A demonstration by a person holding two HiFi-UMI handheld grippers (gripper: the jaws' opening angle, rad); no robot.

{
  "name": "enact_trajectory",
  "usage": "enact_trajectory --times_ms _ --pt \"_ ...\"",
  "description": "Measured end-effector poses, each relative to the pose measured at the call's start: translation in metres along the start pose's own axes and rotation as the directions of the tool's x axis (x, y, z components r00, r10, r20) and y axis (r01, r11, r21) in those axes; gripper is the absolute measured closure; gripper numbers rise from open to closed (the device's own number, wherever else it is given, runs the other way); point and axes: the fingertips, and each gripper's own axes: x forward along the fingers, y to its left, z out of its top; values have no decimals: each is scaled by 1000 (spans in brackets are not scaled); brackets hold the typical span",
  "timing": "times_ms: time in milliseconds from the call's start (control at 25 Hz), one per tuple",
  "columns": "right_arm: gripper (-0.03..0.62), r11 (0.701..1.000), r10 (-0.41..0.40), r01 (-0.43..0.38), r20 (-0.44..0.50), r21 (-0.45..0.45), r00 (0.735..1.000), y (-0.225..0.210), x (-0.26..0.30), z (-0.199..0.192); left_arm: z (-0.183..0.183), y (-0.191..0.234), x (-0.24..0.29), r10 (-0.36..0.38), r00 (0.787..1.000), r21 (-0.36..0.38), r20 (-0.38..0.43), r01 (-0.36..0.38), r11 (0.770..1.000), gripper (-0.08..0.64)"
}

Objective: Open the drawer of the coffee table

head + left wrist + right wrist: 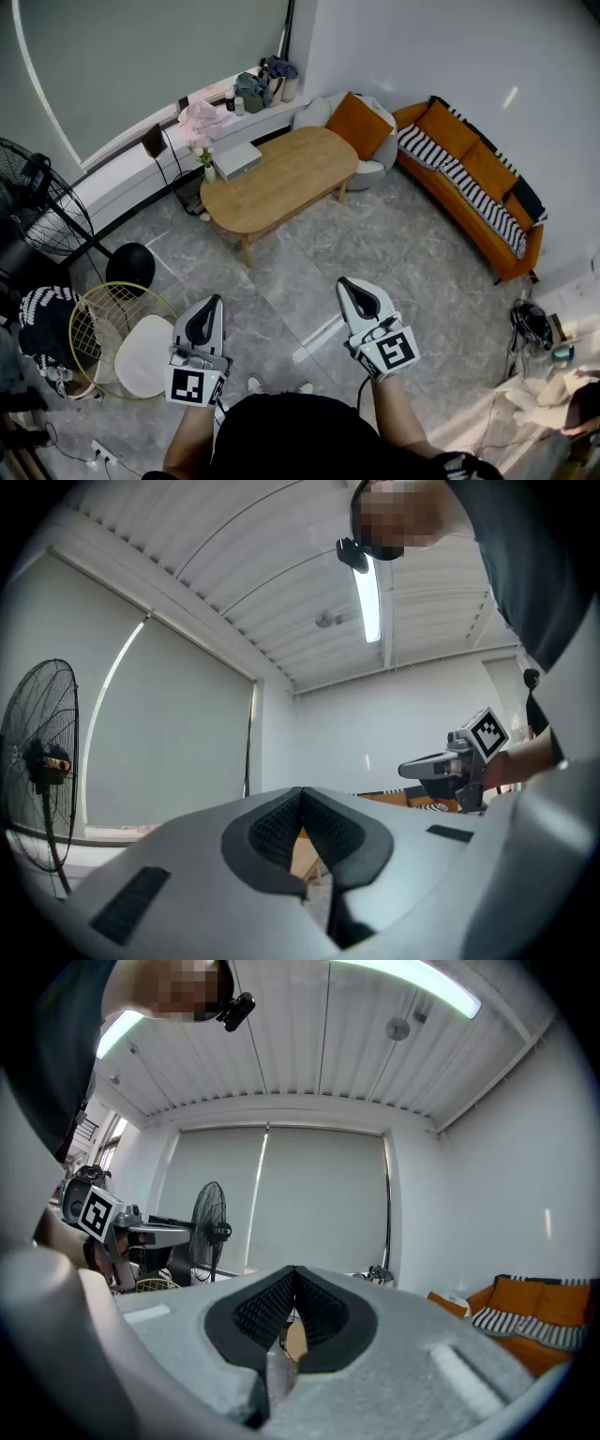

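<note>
Matt wooden coffee table [291, 173]

Bright, even light. A ceiling tube lamp [367, 597] glares at upper centre of the left gripper view. Both gripper views bend and darken at the corners. The head view is sharp, with a warm patch on the floor [469, 412], lower right.

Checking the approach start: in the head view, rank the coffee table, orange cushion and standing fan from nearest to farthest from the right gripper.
1. Coffee table, ahead of the right gripper.
2. Orange cushion, beyond the table's right end.
3. Standing fan, far off to the left.
</note>
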Motion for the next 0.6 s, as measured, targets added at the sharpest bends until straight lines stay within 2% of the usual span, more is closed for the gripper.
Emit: enact_trajectory --times_ms 240,360,440,600 --pt "588 1000 7 -7 3 5 1000 1 -2 -3 -4 -2 -2 0 1000 -7 -16 0 1000 552" --pt "588 997 9 -13 59 73 998 -5 -13 -1 -7 -9 -2 -2 1000 -16 -26 1 1000 552" --pt "588 992 -1 -6 59 124 998 -15 -24 -6 -9 -16 0 -6 999 -20 -32 6 1000 552" --pt "588 991 -34 29 34 133 999 -31 -48 -17 -10 -33 2 -17 999 -21 -36 17 1000 552"
